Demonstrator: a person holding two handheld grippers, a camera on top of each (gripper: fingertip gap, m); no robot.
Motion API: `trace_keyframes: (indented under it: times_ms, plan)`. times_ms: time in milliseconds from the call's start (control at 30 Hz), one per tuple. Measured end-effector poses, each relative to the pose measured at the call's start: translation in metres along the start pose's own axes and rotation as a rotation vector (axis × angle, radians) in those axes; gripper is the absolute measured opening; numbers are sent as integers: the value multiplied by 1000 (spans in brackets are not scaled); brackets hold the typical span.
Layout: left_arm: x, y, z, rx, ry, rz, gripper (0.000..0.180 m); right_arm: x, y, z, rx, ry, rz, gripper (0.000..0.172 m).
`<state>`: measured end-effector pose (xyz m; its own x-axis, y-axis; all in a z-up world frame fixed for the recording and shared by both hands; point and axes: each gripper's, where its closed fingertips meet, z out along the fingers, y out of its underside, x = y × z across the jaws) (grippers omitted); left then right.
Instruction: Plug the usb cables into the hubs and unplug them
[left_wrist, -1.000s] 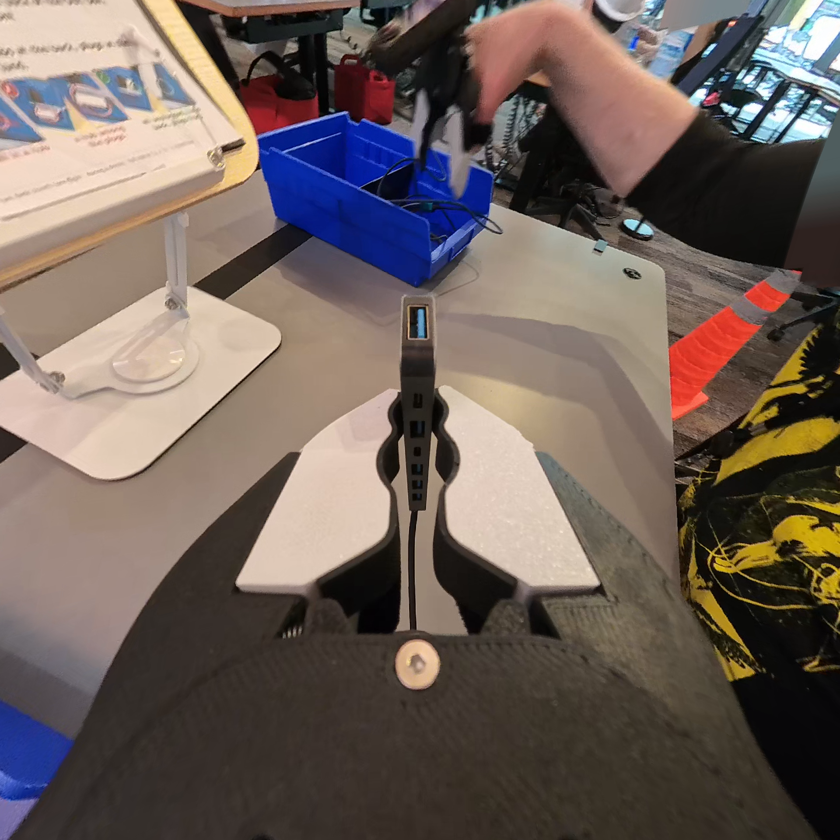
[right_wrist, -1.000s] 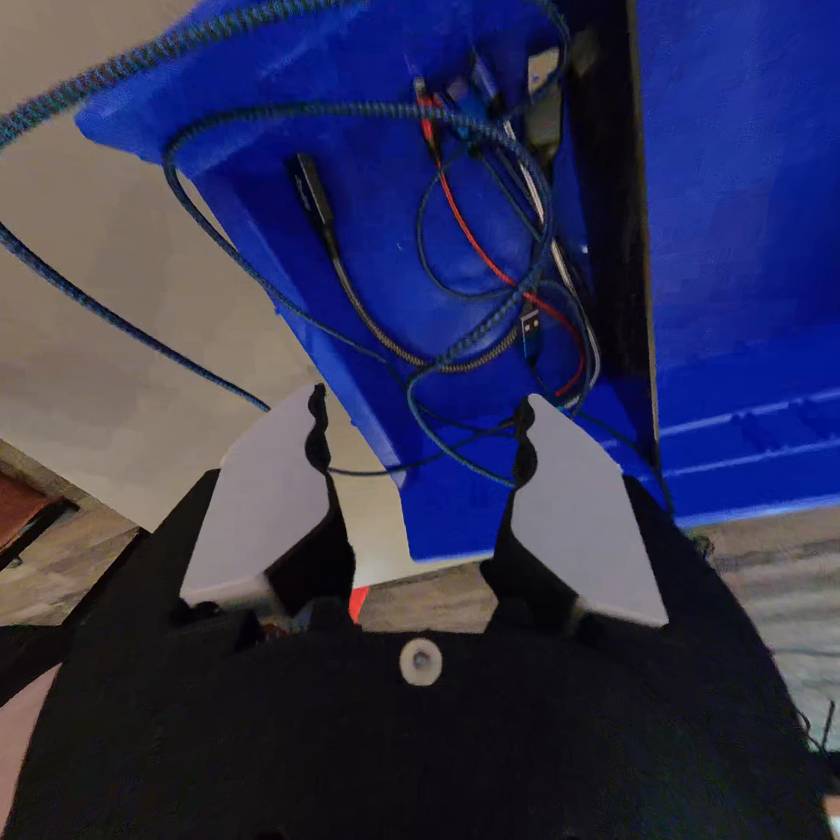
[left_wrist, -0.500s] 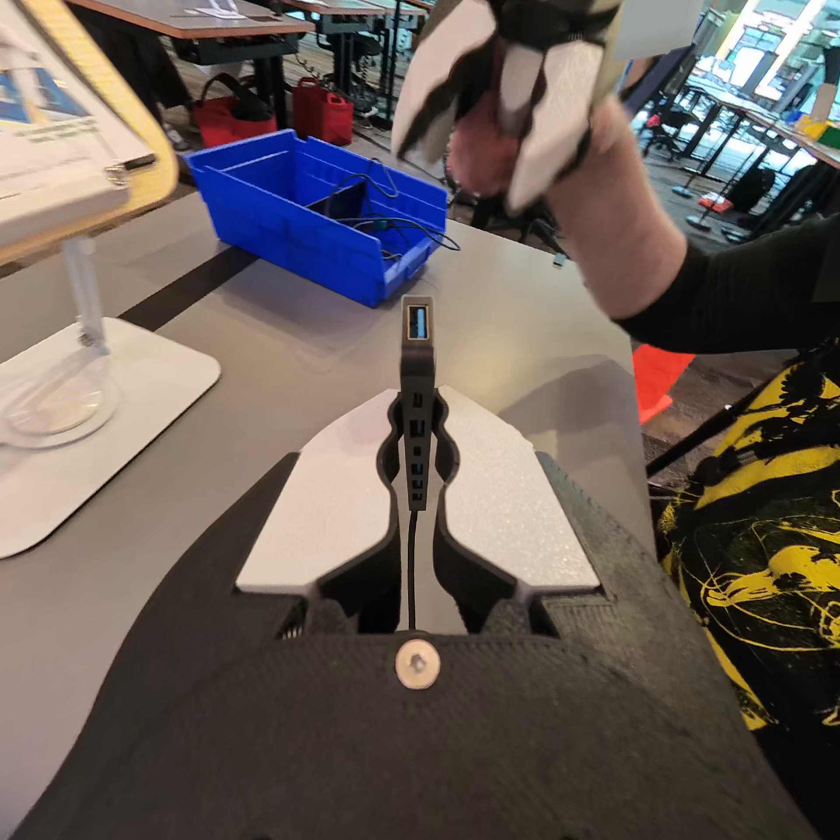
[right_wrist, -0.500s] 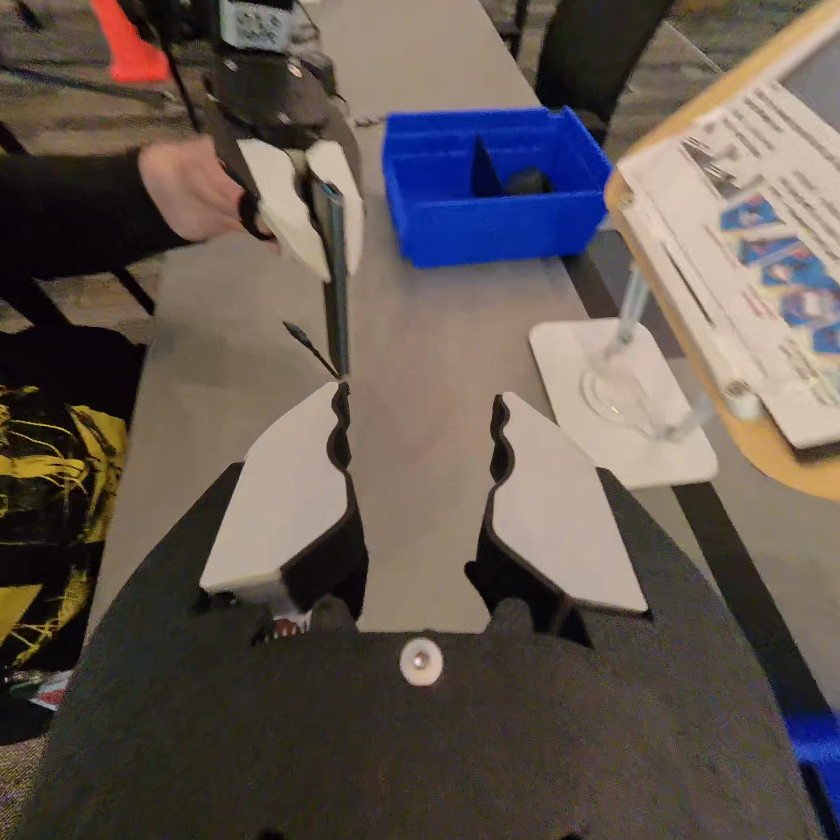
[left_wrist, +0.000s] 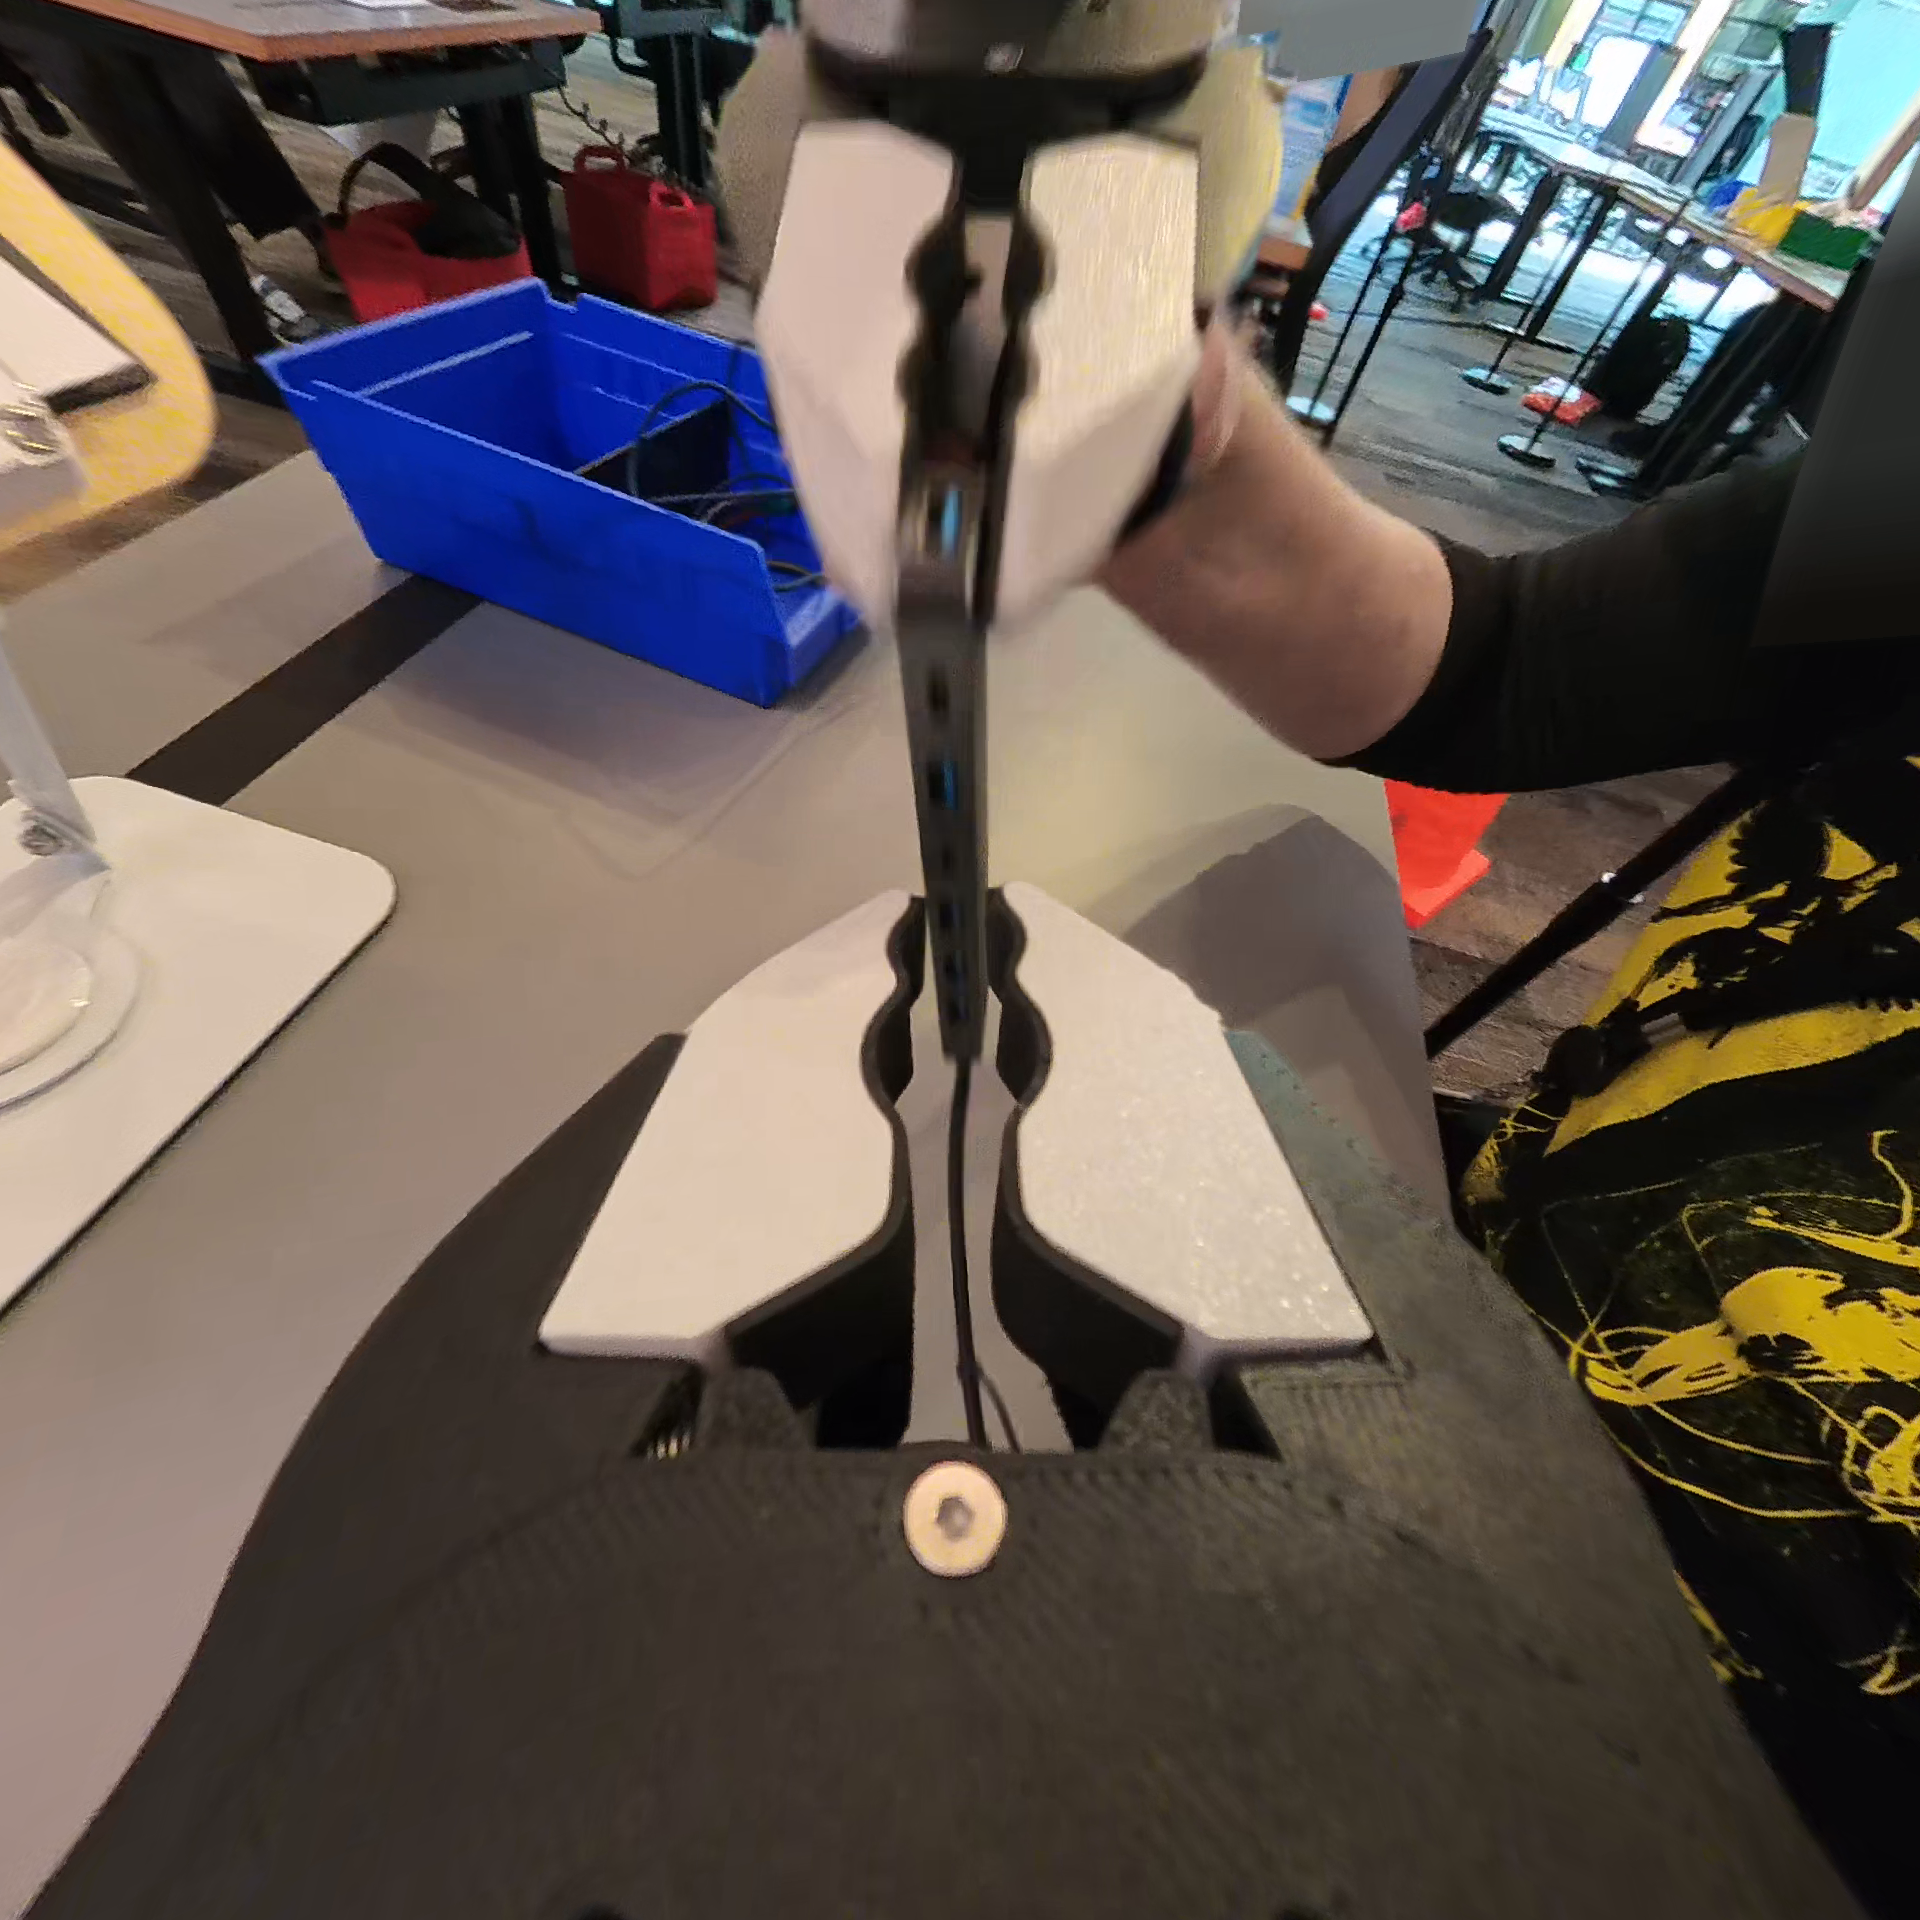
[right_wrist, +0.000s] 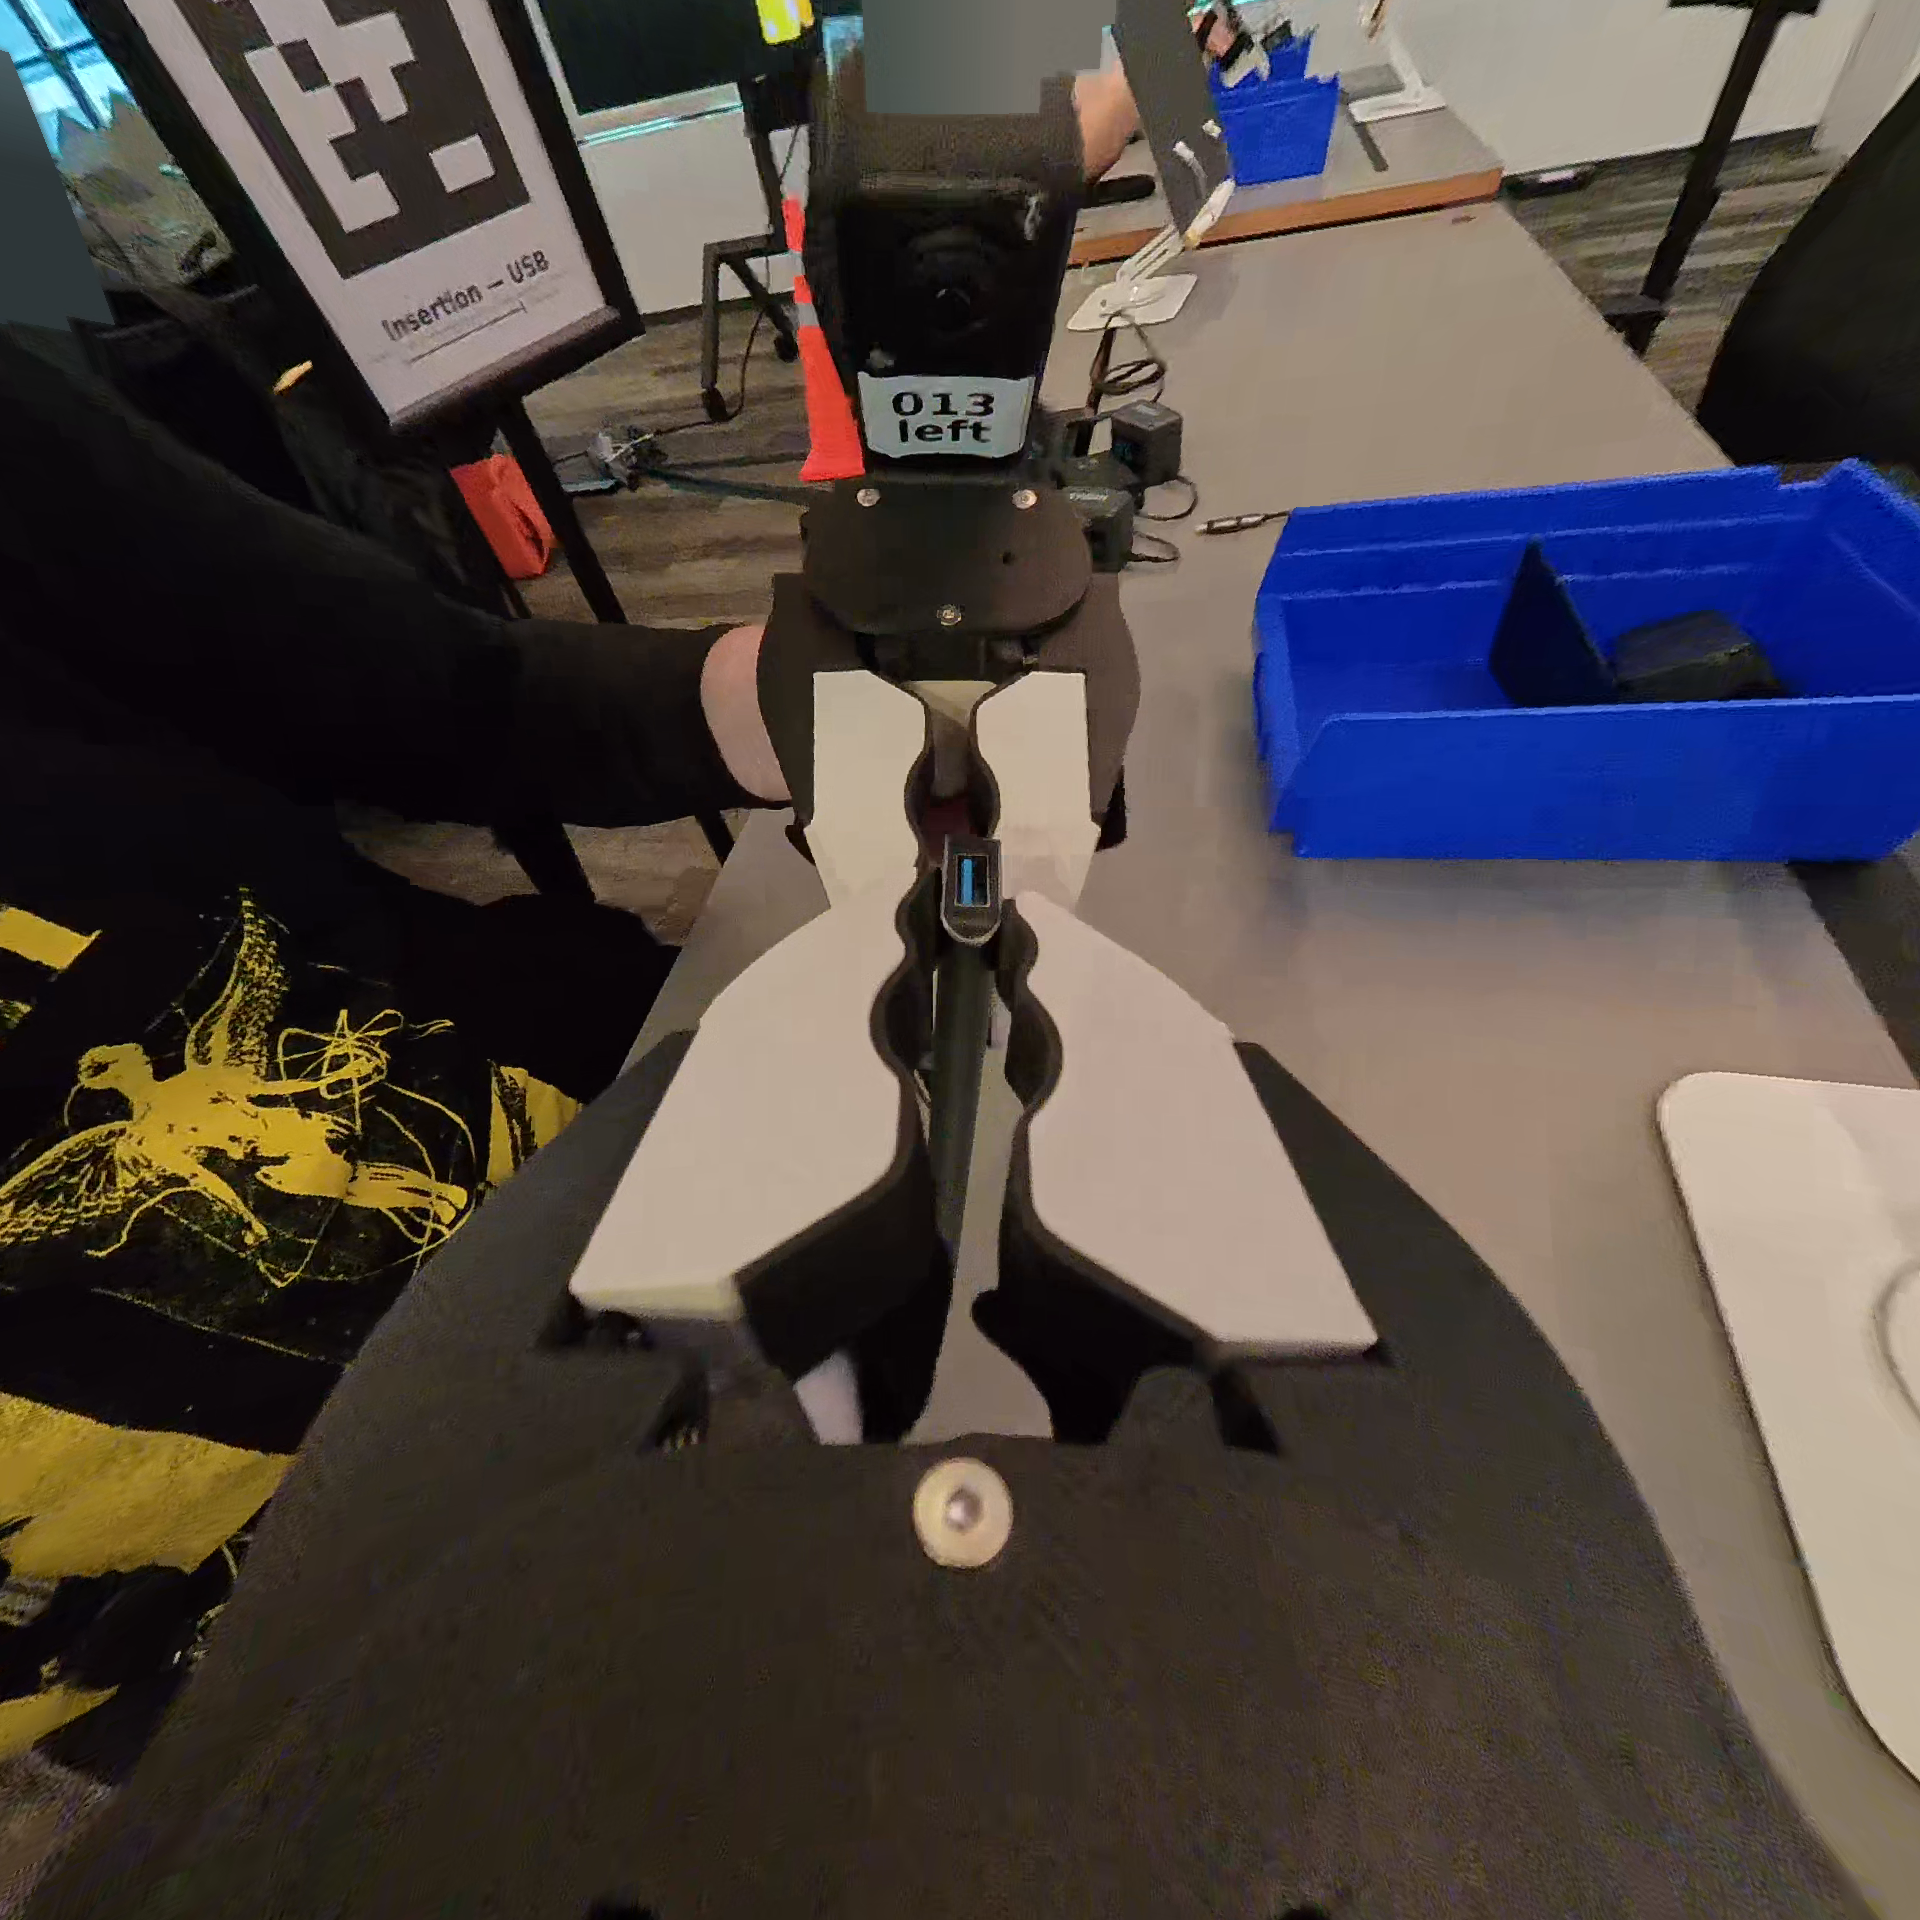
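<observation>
A slim dark USB hub with several ports along its side hangs above the grey table between my two grippers. My left gripper is shut on the hub's near end, where a thin black cable runs back between the fingers. My right gripper faces it from above and is shut on the hub's far end. In the right wrist view the hub's end, with a blue port, sits at my right gripper's fingertips. The left gripper is just beyond it.
A blue bin with tangled cables stands at the back left. A second blue bin holding a dark box stands on the right in the right wrist view. A document stand's white base is at the left. The table edge and an orange cone are at the right.
My right gripper left the cable bin empty, swung round to face the left gripper and closed on the hub's far end. The hub now sticks farther out of the left fingers.
</observation>
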<state>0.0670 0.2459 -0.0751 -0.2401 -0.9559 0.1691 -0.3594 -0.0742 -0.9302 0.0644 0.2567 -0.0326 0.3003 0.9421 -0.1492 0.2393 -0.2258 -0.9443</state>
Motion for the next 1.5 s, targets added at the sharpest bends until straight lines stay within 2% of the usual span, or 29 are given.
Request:
trace_keyframes:
  times_ms: [100,167,267,367,467,567,667,867,933,967,1033,1067,1133,1267,1367,1500]
  plan:
    - [-11,-4,-16,21,-46,-3,1,29,-20,-71,39,193,-32,10]
    - [-20,-4,-25,29,-80,-11,0,62,-30,-145,21,434,-78,9]
    - [-29,-4,-32,30,-112,-14,0,117,-34,-266,-89,852,-130,9]
    - [-34,-3,-33,18,-128,-14,0,166,-8,-357,-261,1114,-79,10]
    - [-36,1,-31,4,-130,-21,0,206,43,-401,-480,1201,6,10]
    - [-38,6,-29,-13,-133,-26,0,239,102,-407,-641,1172,94,11]
    - [-39,10,-29,-26,-134,-28,0,258,156,-397,-767,1091,164,11]
    - [-44,16,-29,-38,-131,-45,0,286,214,-367,-869,992,244,11]
    - [-46,19,-29,-46,-129,-51,0,290,234,-350,-881,925,320,11]
    - [-46,20,-29,-53,-126,-55,0,291,244,-344,-887,896,369,19]
    - [-48,22,-31,-58,-133,-57,0,292,255,-339,-903,878,453,57]
    - [-49,22,-32,-58,-135,-59,0,292,254,-340,-904,887,463,64]
    - [-54,23,-39,-61,-159,-58,0,290,237,-345,-872,932,436,61]
    - [-79,27,-70,-96,-300,-44,7,267,174,-350,-740,1047,290,58]
    - [-104,27,-114,-116,-451,-38,13,225,134,-331,-677,1050,154,49]
    - [-138,31,-184,-136,-666,-59,20,159,112,-280,-662,965,-22,38]
